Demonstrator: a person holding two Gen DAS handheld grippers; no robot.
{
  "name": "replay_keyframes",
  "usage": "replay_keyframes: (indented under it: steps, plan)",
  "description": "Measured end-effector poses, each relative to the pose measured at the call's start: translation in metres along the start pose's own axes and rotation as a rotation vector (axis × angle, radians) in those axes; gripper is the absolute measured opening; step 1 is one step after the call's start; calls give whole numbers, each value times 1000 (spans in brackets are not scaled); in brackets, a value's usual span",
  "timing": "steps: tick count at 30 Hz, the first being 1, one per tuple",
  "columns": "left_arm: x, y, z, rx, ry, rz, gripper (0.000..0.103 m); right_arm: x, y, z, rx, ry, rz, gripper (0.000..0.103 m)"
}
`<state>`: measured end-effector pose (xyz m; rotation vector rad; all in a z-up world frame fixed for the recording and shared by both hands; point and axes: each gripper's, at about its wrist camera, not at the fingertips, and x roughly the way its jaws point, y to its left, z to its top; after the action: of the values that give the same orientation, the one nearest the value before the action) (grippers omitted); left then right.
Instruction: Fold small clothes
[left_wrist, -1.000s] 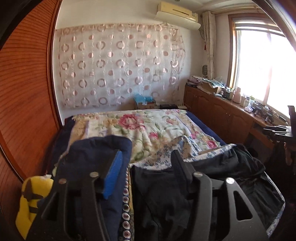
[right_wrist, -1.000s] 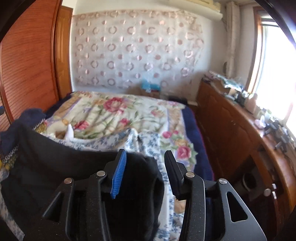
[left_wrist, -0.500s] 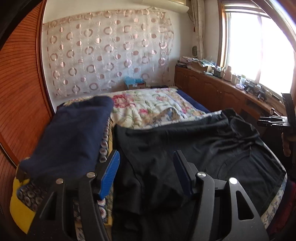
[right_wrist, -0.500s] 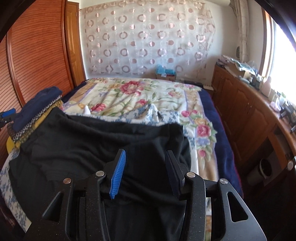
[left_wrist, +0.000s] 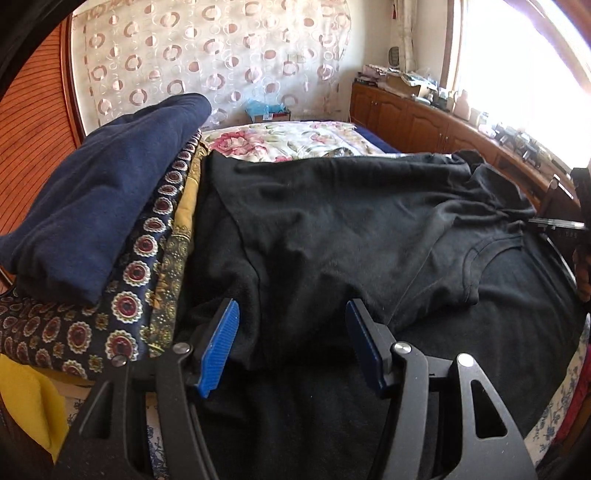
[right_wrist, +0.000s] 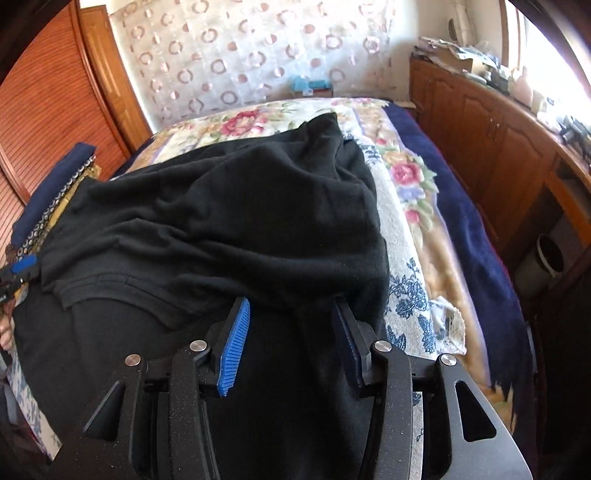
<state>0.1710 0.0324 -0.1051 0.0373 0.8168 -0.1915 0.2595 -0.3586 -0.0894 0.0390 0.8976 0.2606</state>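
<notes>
A black T-shirt (left_wrist: 332, 236) lies spread and rumpled across the near end of the bed; it also shows in the right wrist view (right_wrist: 229, 221). My left gripper (left_wrist: 291, 314) is open, its blue pads just above the shirt's left part by a sleeve. My right gripper (right_wrist: 291, 310) is open, low over the shirt's right part, with black cloth between and in front of the fingers. Nothing is gripped.
A pile of folded clothes, navy one (left_wrist: 107, 192) on top, patterned ones (left_wrist: 147, 266) below, sits left of the shirt. The floral bedspread (right_wrist: 402, 173) extends behind. A wooden cabinet (right_wrist: 498, 140) runs along the right. A wooden wardrobe (right_wrist: 48, 110) stands left.
Both grippers have come down and forward, close over the black shirt. The shirt now lies flatter and fills more of each view.
</notes>
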Motion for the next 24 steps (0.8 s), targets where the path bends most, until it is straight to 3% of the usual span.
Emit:
replay_keyframes:
  steps: [9,20,22,24]
  plan:
    - [13,-6,-5,25,56,32,60,12,-4,5,14,-41,-32,52]
    - [7,-8,-6,34,31,34,62,12,-4,6,3,-46,-53,53]
    - [-1,-6,-7,23,-10,-9,54,13,-2,6,-3,-45,-61,53]
    - [1,-2,-7,9,2,-14,44,14,0,7,-6,-44,-66,53]
